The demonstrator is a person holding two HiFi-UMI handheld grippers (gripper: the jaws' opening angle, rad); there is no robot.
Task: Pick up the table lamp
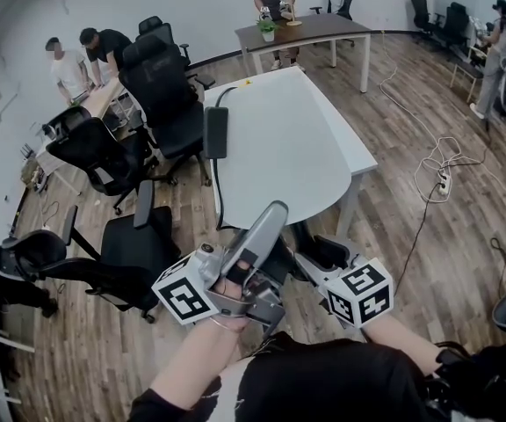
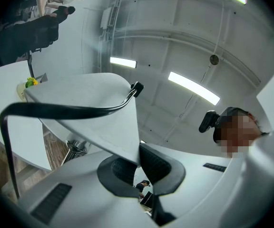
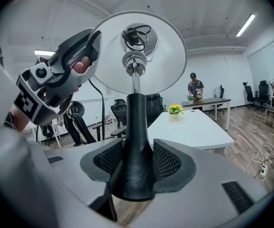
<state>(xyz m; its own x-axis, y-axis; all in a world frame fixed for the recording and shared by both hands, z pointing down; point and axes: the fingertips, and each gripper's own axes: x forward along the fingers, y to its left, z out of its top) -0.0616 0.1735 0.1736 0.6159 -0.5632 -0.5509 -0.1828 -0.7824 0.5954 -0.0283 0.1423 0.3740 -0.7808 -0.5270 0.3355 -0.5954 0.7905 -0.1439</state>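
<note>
- Lamp (image 3: 141,46) is held clear of the white table (image 1: 279,139), close to the body; the pick-up is judged as good as done.
- Left gripper (image 2: 139,161) is pinched tight on the shade (image 2: 89,103) rim; right gripper (image 3: 137,163) is clamped round the black stem (image 3: 137,122).
- Next, a steady carry with both grips is called for.
- Table edge lies at 12 o'clock, chairs (image 1: 161,95) at 10 o'clock, floor cables (image 1: 437,170) at 2 o'clock; open floor is seen at 3 o'clock.

The lamp (image 3: 136,103) stands upright, its black flared stem (image 3: 137,146) clamped between the pads of the right claw (image 3: 137,164). Its round white shade (image 3: 161,51) sits straight above them, with its rim pinched in the left claw (image 2: 139,163). A black cord (image 3: 137,33) coils under the shade.
</note>
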